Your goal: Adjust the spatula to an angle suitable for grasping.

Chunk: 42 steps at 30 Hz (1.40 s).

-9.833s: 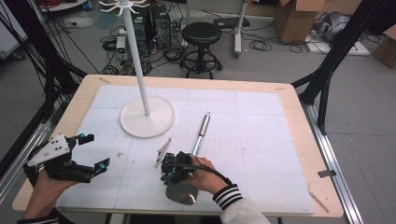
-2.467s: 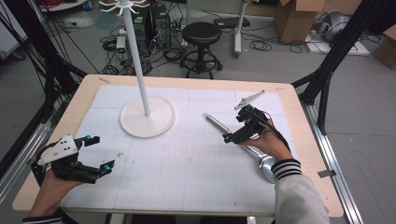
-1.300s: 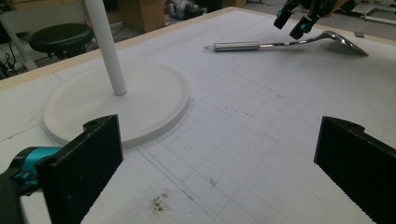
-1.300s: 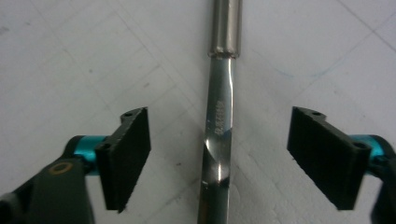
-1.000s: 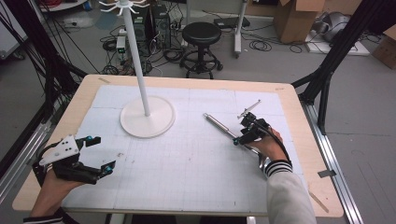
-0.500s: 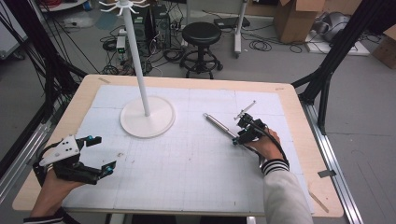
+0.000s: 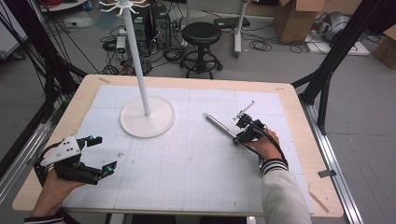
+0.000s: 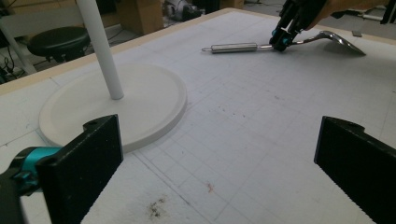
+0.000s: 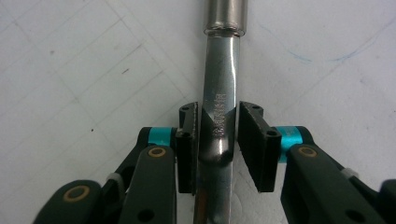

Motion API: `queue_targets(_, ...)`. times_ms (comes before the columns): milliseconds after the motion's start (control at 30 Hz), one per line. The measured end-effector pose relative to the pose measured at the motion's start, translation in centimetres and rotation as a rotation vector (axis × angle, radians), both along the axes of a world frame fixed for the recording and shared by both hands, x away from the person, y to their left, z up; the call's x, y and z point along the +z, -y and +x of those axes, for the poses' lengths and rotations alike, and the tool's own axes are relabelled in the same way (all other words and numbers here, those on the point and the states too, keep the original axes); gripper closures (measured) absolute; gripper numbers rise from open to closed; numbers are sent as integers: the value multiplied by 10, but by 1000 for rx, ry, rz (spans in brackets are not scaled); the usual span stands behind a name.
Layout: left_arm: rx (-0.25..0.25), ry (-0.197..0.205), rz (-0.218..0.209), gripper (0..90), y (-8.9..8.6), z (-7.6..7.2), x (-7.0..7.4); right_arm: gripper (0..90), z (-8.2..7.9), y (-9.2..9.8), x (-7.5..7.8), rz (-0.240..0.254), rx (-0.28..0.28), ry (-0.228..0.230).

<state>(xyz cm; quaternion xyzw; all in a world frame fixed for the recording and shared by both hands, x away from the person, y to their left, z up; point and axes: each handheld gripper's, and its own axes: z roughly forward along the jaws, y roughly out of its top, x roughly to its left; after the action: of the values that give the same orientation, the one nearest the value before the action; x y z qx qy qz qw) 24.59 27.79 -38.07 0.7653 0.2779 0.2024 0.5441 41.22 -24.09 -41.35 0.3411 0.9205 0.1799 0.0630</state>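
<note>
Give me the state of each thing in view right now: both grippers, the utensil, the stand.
Right gripper: jaws either side of the utensil's shank, just been closing, a slight gap still on one side.
Left gripper: open, nothing between its jaws, off to the side.
Metal utensil: lying flat on the mat, not lifted.
White stand: upright on its round base, untouched.
Stool: standing on the floor beyond the table.

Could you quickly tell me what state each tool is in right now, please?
Left tool: open, holding nothing, above the white mat.
Right tool: jaws just been closing around the metal spatula's shank, not yet clamped; a gap shows on one side.
</note>
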Motion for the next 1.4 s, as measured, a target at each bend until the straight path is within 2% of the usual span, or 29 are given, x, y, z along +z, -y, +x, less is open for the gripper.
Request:
queue_targets(100, -2, 1, 1, 17, 1, 0, 0, 720, 0, -1, 1, -5, -16, -12)
queue_targets(433, 5, -2, -7, 17, -1, 0, 0, 742, -1, -4, 1, -19, -53, -4)
queue_targets(533, 7, 1, -2, 17, -2, 0, 0, 747, -3, -5, 4, -24, -44, 9)
queue_targets(700, 7, 2, -4, 17, -2, 0, 0, 747, -7, -3, 12, 2, -17, 22)
queue_targets(1000, 4, 2, -7, 17, -1, 1, 1, 749, -25, -6, 36, 91, 58, 70)
queue_targets(1200, 1, 2, -7, 17, -1, 2, 1, 749, -36, -8, 56, 178, 111, 99)
queue_targets(1300, 4, -1, -12, 17, -1, 1, 1, 750, -41, -7, 66, 231, 146, 145)
queue_targets(1400, 5, 0, -11, 17, -1, 2, 1, 750, -44, -5, 75, 290, 170, 167)
